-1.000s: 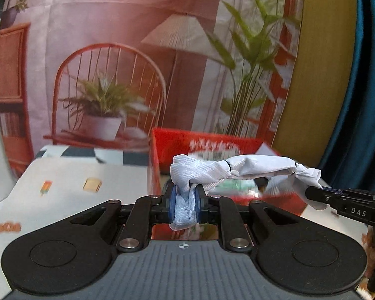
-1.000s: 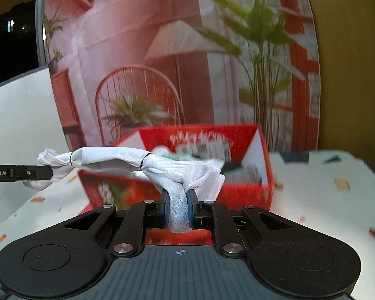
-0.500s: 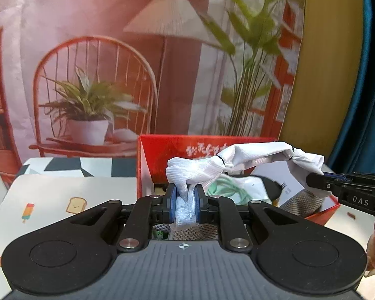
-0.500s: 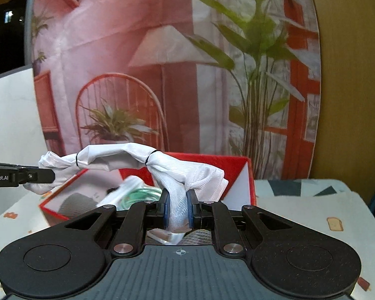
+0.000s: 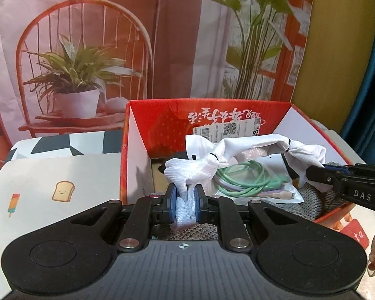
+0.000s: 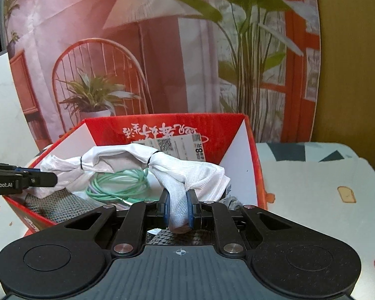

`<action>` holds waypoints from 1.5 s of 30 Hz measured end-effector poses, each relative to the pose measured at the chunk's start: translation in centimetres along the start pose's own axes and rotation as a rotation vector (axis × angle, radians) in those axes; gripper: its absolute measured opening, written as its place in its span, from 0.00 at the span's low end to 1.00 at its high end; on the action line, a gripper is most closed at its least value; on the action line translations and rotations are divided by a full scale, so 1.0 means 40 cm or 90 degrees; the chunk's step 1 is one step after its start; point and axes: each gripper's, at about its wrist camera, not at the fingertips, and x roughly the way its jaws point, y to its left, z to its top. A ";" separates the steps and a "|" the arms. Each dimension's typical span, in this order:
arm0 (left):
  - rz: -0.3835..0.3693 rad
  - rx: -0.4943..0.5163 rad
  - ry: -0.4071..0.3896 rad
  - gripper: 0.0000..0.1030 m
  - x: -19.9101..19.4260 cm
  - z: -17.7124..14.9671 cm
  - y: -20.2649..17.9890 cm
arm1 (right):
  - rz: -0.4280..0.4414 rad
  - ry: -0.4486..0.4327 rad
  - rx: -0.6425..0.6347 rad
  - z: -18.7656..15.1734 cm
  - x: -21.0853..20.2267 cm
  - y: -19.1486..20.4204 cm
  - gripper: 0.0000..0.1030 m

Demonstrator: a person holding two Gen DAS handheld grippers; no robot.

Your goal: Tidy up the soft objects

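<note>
The cloth [image 5: 250, 147] is clamped at both ends by the left claw [image 5: 185, 201] and right claw [image 6: 178, 207], held over the box [image 6: 240, 160]. Next it probably just needs to be lowered in and let go.

Tabletop [image 5: 62, 175] under pale cloth printed with toast, popsicle motifs; black-and-white geometric pattern along far edge. Open red cardboard box [image 5: 237, 115] stands directly on it, near right side.

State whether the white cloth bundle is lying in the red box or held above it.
Held above it: white cloth bundle spans both hand-held grippers, left and right, over the red box.
</note>
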 end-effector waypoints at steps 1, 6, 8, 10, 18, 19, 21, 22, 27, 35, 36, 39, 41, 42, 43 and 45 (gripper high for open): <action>0.001 0.000 0.003 0.15 0.004 0.001 0.000 | -0.001 0.003 0.004 0.001 0.005 -0.001 0.12; 0.001 -0.009 0.013 0.16 0.025 0.012 0.007 | -0.003 0.010 0.007 0.002 0.026 0.000 0.12; 0.000 -0.012 0.015 0.16 0.030 0.014 0.007 | -0.005 0.013 0.012 0.001 0.030 0.000 0.13; 0.000 -0.007 0.015 0.17 0.031 0.014 0.003 | -0.006 0.013 0.015 -0.002 0.031 0.002 0.17; -0.010 -0.002 -0.009 0.74 -0.005 0.007 -0.013 | -0.001 0.004 -0.007 -0.004 0.010 0.019 0.32; -0.011 0.001 -0.014 0.76 -0.012 0.006 -0.016 | 0.006 0.004 -0.002 -0.004 0.006 0.018 0.33; -0.010 0.007 -0.023 0.85 -0.028 0.004 -0.022 | 0.010 0.000 0.001 -0.004 -0.005 0.018 0.43; -0.009 0.008 -0.029 0.87 -0.037 0.003 -0.024 | 0.010 -0.002 0.000 -0.004 -0.011 0.019 0.45; -0.010 -0.007 -0.049 0.99 -0.083 -0.001 -0.024 | 0.001 -0.010 -0.005 0.004 -0.043 0.034 0.71; 0.055 -0.031 -0.059 1.00 -0.159 -0.014 -0.004 | -0.012 -0.031 0.005 0.017 -0.116 0.055 0.99; 0.064 -0.031 -0.061 1.00 -0.169 -0.016 -0.003 | -0.014 -0.030 0.007 0.019 -0.123 0.056 1.00; 0.081 -0.030 -0.068 1.00 -0.202 -0.021 0.000 | -0.025 -0.036 0.009 0.021 -0.150 0.062 1.00; 0.088 -0.027 -0.072 1.00 -0.223 -0.024 -0.003 | -0.029 -0.041 0.010 0.021 -0.168 0.065 1.00; 0.092 -0.024 -0.075 1.00 -0.235 -0.025 -0.006 | -0.031 -0.044 0.011 0.022 -0.179 0.068 1.00; 0.096 -0.022 -0.077 1.00 -0.245 -0.026 -0.009 | -0.033 -0.046 0.012 0.022 -0.188 0.071 1.00; 0.105 -0.018 -0.085 1.00 -0.272 -0.029 -0.019 | -0.035 -0.050 0.016 0.023 -0.209 0.077 1.00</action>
